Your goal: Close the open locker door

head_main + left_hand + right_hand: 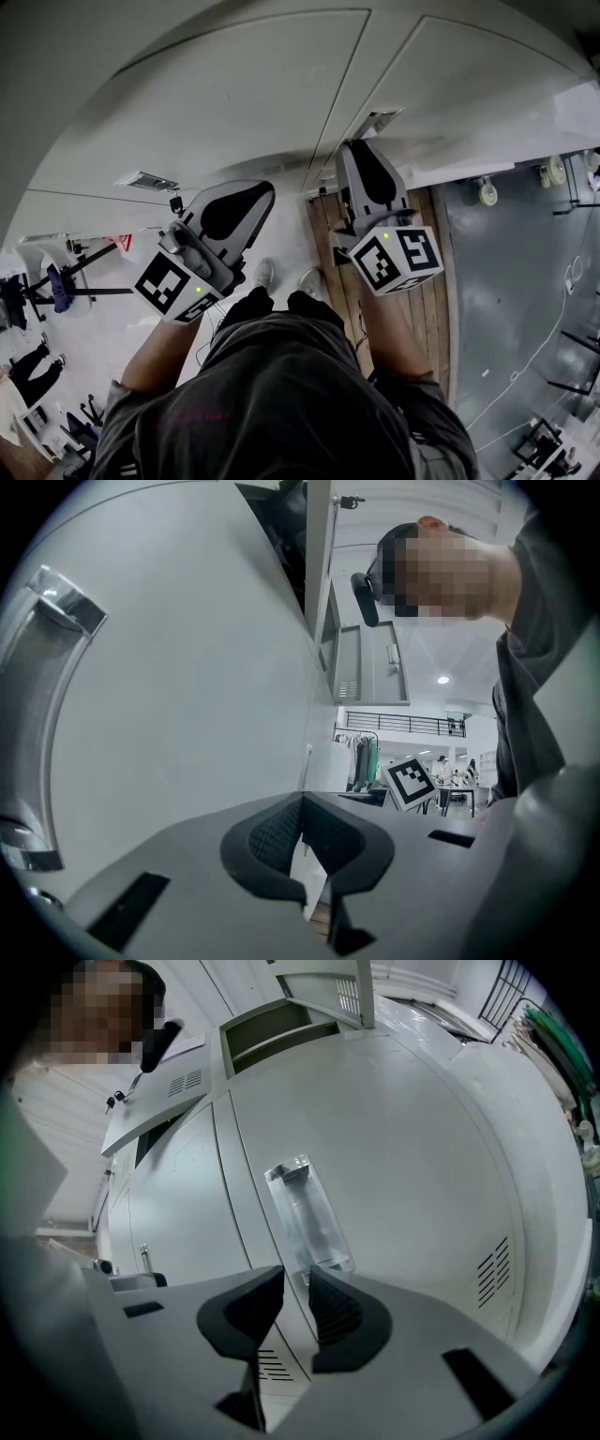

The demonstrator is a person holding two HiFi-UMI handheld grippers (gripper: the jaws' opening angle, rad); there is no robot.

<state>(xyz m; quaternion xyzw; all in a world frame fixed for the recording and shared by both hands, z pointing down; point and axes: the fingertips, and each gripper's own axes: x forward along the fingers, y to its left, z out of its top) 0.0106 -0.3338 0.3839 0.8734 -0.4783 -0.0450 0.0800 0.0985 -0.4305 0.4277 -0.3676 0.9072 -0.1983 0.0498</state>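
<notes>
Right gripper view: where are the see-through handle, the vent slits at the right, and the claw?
see-through handle (307, 1218), right gripper view, middle of its clear bar.
vent slits (494, 1265), right gripper view, middle of the group.
right claw (296, 1283), right gripper view, gap between its open tips.

The location is presenting as a large open workspace hall. White metal locker doors (403, 1147) with vent slots (494, 1269) are lining one wall. A clothes rack (366, 759) is standing in the background, and a railed mezzanine (403, 724) is running above it. Cables (560, 328) are trailing across the grey floor beside casters (487, 192) and a wooden platform (429, 328).
</notes>
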